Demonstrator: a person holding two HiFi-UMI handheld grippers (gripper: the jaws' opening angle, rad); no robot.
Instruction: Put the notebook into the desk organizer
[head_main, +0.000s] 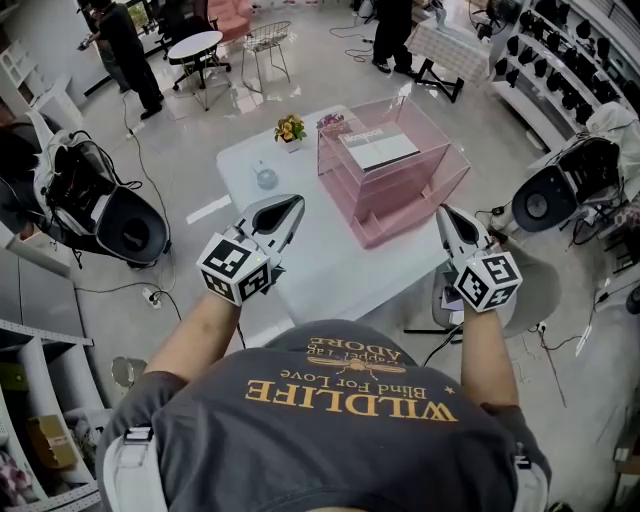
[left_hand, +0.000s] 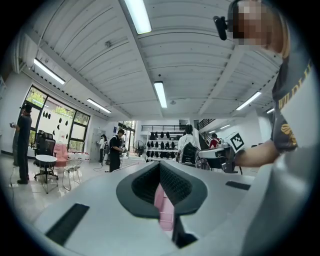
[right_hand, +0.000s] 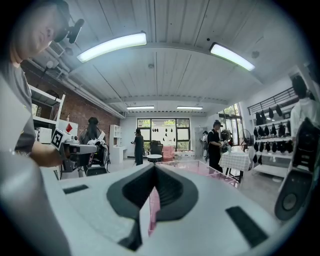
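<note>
1. The notebook (head_main: 378, 148) lies flat in the upper part of the pink desk organizer (head_main: 400, 205), which stands on the far right part of the white table (head_main: 310, 260). I cannot tell whether it rests on the top tier or under a clear panel.
2. The left gripper (head_main: 290, 208) hangs over the near left part of the table, well apart from the organizer. In the left gripper view its jaws (left_hand: 160, 166) are pressed together with nothing between them.
3. The right gripper (head_main: 444, 213) hangs at the near right, just beside the organizer's near corner. Its jaws (right_hand: 154, 167) are together too, and empty.
4. A small pot of yellow flowers (head_main: 290, 128) stands at the far edge of the table, left of the organizer.
5. A small clear round thing (head_main: 266, 178) sits nearer, left of the organizer.
</note>
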